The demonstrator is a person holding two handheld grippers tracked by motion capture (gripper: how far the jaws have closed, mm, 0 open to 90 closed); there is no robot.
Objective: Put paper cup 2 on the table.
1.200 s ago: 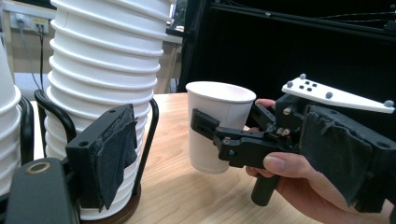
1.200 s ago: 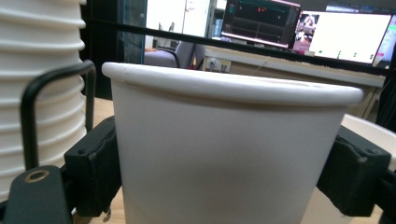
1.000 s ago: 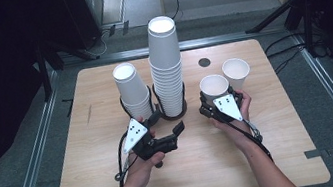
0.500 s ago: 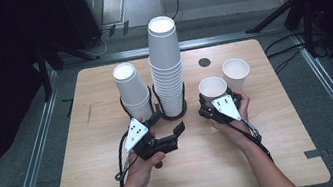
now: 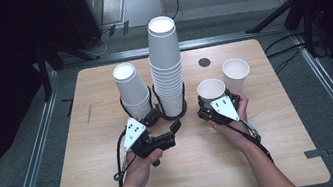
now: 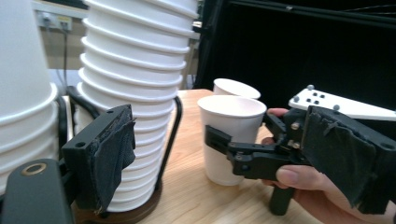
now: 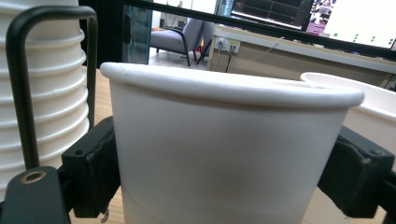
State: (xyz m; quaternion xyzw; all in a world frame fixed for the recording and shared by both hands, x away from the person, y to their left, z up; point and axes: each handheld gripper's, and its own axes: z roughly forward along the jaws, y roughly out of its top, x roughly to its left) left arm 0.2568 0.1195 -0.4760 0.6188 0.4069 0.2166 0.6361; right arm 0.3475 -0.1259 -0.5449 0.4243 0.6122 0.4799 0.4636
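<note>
At the lower centre of the high view, two hands hold grippers over a wooden table. The left gripper, jaws apart and empty, sits just before a black wire holder. The right gripper has a white cup between its pads; its jaws have just been easing open, and I cannot tell if they still press. The cup stands upright and empty. Behind it, right, stands another empty cup. The holder keeps a tall cup stack, with a shorter stack at its left
</note>
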